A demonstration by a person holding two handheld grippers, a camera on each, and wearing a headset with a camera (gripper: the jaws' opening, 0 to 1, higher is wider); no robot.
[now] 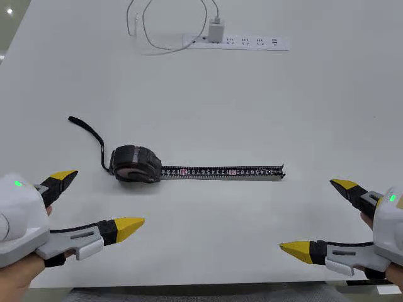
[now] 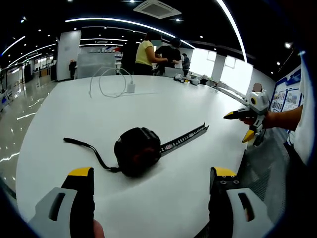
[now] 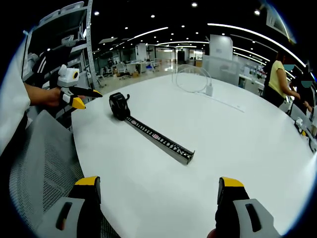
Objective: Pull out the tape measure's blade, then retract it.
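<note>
left gripper (image 1: 104, 197) and right gripper (image 1: 308, 214), jaws wide and empty, clear of tape measure (image 1: 134, 165), blade (image 1: 220, 172) out

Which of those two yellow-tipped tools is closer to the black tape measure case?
The left gripper, beside the tape measure case; the right gripper is off by the far tip of the pulled-out blade.

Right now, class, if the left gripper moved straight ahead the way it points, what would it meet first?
Probably the tape measure's black case, lying centred ahead of the left gripper, whose jaws stand open; depth is hard to judge.
</note>
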